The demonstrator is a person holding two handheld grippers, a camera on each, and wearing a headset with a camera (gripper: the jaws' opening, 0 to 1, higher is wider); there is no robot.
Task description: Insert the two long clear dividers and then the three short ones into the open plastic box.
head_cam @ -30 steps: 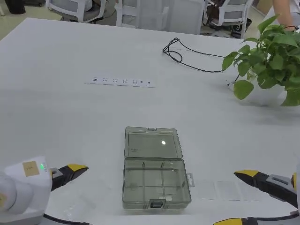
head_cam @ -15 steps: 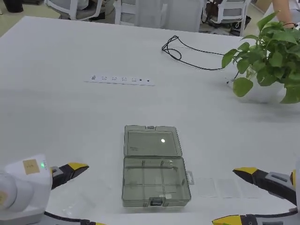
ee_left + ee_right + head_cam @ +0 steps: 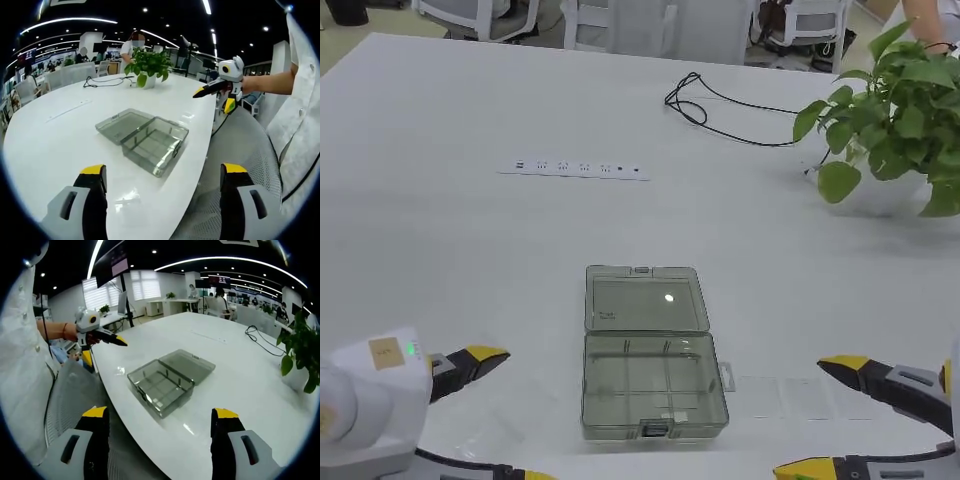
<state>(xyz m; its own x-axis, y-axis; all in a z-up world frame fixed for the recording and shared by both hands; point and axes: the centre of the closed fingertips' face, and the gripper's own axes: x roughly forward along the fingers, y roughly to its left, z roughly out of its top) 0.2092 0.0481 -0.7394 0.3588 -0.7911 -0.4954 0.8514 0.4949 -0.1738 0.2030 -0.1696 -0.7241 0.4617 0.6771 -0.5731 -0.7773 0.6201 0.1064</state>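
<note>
1. Both tongs are released. The left gripper (image 3: pixel 162 172) has its jaws spread wide with nothing between them, and so does the right gripper (image 3: pixel 160 415). Each hovers at the near edge of the white table (image 3: pixel 440 250).
2. Between the two grippers, close to the table's front edge, the plastic box (image 3: pixel 588 385) sits flat and open, its lid (image 3: pixel 646 300) folded back away from me. Faint lines cross the base; I cannot tell whether they are moulded slots or dividers.
3. Just right of the box, flat on the table and near the right gripper, lie the short clear dividers (image 3: pixel 807 398), a row of pale rectangles. On the left, near the left gripper, I see fainter glints of clear sheet (image 3: pixel 485 425). I take these for the long dividers, though the outlines are too weak to be sure.
4. I judge the task to be at its start: nothing is grasped, and the first long divider is not yet fetched.
5. The next move calls for lowering the left gripper to the clear sheet and catching a thin edge that lies flush on the table, which I expect to be fiddly. The piece then has to be stood upright and lined up along the box's length, with the right gripper free to steady the box.
</note>
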